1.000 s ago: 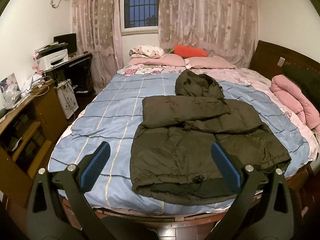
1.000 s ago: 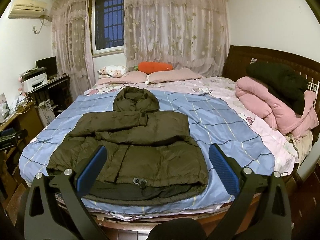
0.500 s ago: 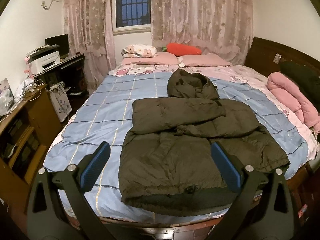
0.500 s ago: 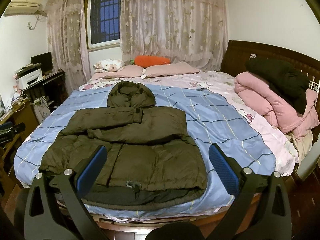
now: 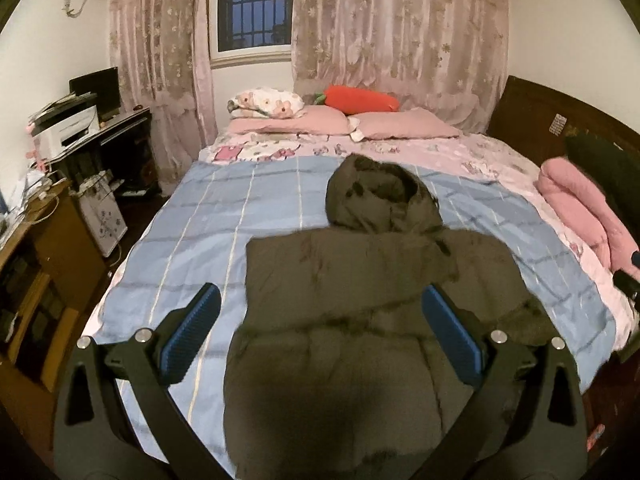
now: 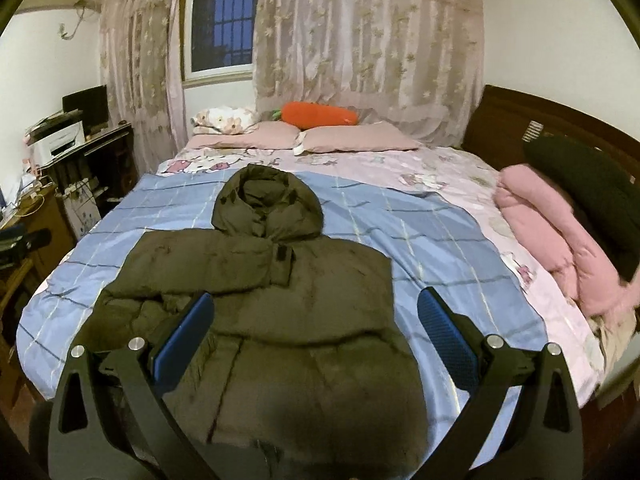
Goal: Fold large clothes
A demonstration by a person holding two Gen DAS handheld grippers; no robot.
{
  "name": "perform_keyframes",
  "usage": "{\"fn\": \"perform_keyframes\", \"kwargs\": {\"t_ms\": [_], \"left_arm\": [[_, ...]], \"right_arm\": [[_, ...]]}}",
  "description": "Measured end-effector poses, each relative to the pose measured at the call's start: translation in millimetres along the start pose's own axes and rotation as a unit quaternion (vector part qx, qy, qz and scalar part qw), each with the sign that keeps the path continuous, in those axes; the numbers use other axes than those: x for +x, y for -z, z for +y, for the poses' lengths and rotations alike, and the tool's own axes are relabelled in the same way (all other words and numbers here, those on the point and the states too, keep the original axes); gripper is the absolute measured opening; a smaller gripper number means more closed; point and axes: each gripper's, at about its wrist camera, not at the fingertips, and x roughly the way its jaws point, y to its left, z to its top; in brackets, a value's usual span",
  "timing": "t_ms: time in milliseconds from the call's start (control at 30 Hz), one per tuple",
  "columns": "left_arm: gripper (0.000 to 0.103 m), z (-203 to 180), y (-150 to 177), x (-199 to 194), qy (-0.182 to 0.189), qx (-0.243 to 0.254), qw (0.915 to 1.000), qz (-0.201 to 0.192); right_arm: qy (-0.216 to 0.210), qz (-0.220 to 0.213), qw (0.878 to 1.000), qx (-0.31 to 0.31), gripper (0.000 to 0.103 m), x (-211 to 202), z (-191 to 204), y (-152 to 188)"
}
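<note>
A dark olive hooded puffer jacket [image 5: 360, 320] [image 6: 304, 320] lies flat on the blue checked bedspread [image 5: 224, 220] [image 6: 432, 240], hood toward the pillows, with one sleeve folded across its chest. My left gripper [image 5: 320, 340] hovers open above the jacket's lower left part, nothing between its blue pads. My right gripper [image 6: 312, 336] is open too, above the jacket's lower right part, its right finger over the bedspread. The jacket's hem is hidden below both views.
Pink pillows [image 5: 404, 126] and an orange carrot cushion [image 6: 320, 114] lie at the head. A rolled pink quilt [image 6: 540, 240] with a dark garment [image 6: 592, 184] sits at the right edge. A desk with a printer [image 5: 68, 132] and a wooden cabinet [image 5: 36, 264] stand left.
Both grippers have moved forward and lower over the bed, so the jacket looms larger and its hem has dropped out of view. Both stay open.
</note>
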Motion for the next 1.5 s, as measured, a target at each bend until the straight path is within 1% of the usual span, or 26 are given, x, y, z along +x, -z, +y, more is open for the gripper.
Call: {"fn": "perform_keyframes", "kwargs": {"t_ms": [100,133,200,267,367,400,433,467,500,533,567,600,667,733,767,833,900,933,1000,1033,1067,1167,1233,1267,1367,1500], "left_arm": [[0.101,-2.4,-30.2,37.4,-0.010,0.002,0.9999,-0.004],[0.101,-2.8,-39.9,51.1,-0.005,-0.001,1.0000,-0.002],[0.101,-3.8,-61.6,83.1,0.023,-0.006,0.9997,0.006],[0.101,-9.6,-87.5,125.0,0.047,0.004,0.9986,0.025],[0.101,-16.3,-119.1,181.5,0.056,0.024,0.9964,0.059],[0.101,-17.3,-134.5,209.1,0.054,0.030,0.9952,0.077],[0.101,-18.5,-147.8,231.9,0.058,0.032,0.9935,0.092],[0.101,-18.8,-161.8,254.7,0.072,0.031,0.9916,0.103],[0.101,-19.4,-169.4,269.5,0.078,0.032,0.9904,0.110],[0.101,-20.8,-181.2,294.1,0.077,0.034,0.9887,0.125],[0.101,-22.7,-191.1,319.0,0.069,0.038,0.9869,0.141],[0.101,-26.2,-198.4,337.3,0.058,0.047,0.9856,0.152],[0.101,-36.4,-211.7,380.4,0.042,0.077,0.9815,0.170],[0.101,-40.9,-219.9,412.3,0.029,0.088,0.9781,0.186],[0.101,-44.1,-226.3,435.0,0.019,0.093,0.9763,0.195],[0.101,-47.4,-234.0,466.9,0.009,0.100,0.9731,0.208],[0.101,-50.9,-239.8,496.4,0.011,0.097,0.9693,0.226],[0.101,-52.5,-241.2,511.1,0.010,0.094,0.9677,0.234],[0.101,-57.7,-238.5,535.8,0.001,0.103,0.9623,0.252],[0.101,-63.0,-235.3,547.2,-0.005,0.115,0.9587,0.260],[0.101,-68.9,-230.2,559.5,-0.018,0.130,0.9528,0.274],[0.101,-80.3,-213.9,582.2,-0.037,0.158,0.9396,0.301],[0.101,-84.4,-207.3,592.2,-0.054,0.173,0.9342,0.308],[0.101,-85.5,-203.7,598.8,-0.068,0.178,0.9313,0.310],[0.101,-78.8,-202.0,609.4,-0.091,0.163,0.9303,0.316],[0.101,-64.5,-199.0,618.4,-0.119,0.150,0.9267,0.323]], "right_arm": [[0.002,0.018,1.000,-0.017,0.102,38.2,7.9,-24.0],[0.001,0.022,1.000,-0.021,0.102,48.7,9.8,-29.6],[-0.002,0.036,0.999,-0.034,0.102,83.0,13.9,-47.1],[-0.012,0.047,0.998,-0.037,0.102,110.5,14.3,-62.0],[-0.036,0.080,0.995,-0.039,0.102,169.3,15.7,-93.0],[-0.042,0.096,0.994,-0.043,0.102,193.3,16.8,-105.1],[-0.049,0.105,0.992,-0.043,0.102,211.1,18.3,-114.4],[-0.060,0.117,0.990,-0.043,0.102,235.5,20.4,-126.7],[-0.069,0.127,0.989,-0.043,0.102,253.3,21.7,-135.6],[-0.076,0.146,0.985,-0.044,0.102,283.8,24.6,-148.8],[-0.074,0.156,0.984,-0.045,0.102,305.4,26.3,-158.0],[-0.072,0.168,0.982,-0.044,0.102,336.3,28.5,-170.6],[-0.071,0.190,0.978,-0.045,0.102,377.6,31.6,-184.9],[-0.063,0.211,0.975,-0.043,0.102,424.1,33.9,-200.1],[-0.063,0.216,0.973,-0.042,0.102,443.5,34.8,-206.5],[-0.059,0.225,0.972,-0.043,0.102,474.7,36.4,-216.0],[-0.051,0.242,0.968,-0.045,0.102,511.1,38.6,-223.1],[-0.045,0.248,0.967,-0.047,0.102,526.5,40.1,-225.3],[-0.043,0.260,0.964,-0.045,0.102,548.9,39.1,-226.8],[-0.039,0.271,0.961,-0.043,0.102,563.0,39.6,-227.0],[-0.038,0.281,0.958,-0.044,0.102,575.3,40.8,-226.7],[-0.026,0.301,0.952,-0.054,0.099,602.0,45.8,-224.3],[-0.013,0.314,0.947,-0.060,0.095,613.5,46.8,-220.7],[-0.003,0.323,0.944,-0.065,0.094,619.9,47.5,-217.8],[0.032,0.334,0.939,-0.078,0.086,634.3,44.9,-211.9],[0.060,0.347,0.932,-0.088,0.078,643.7,37.4,-206.9]]}}
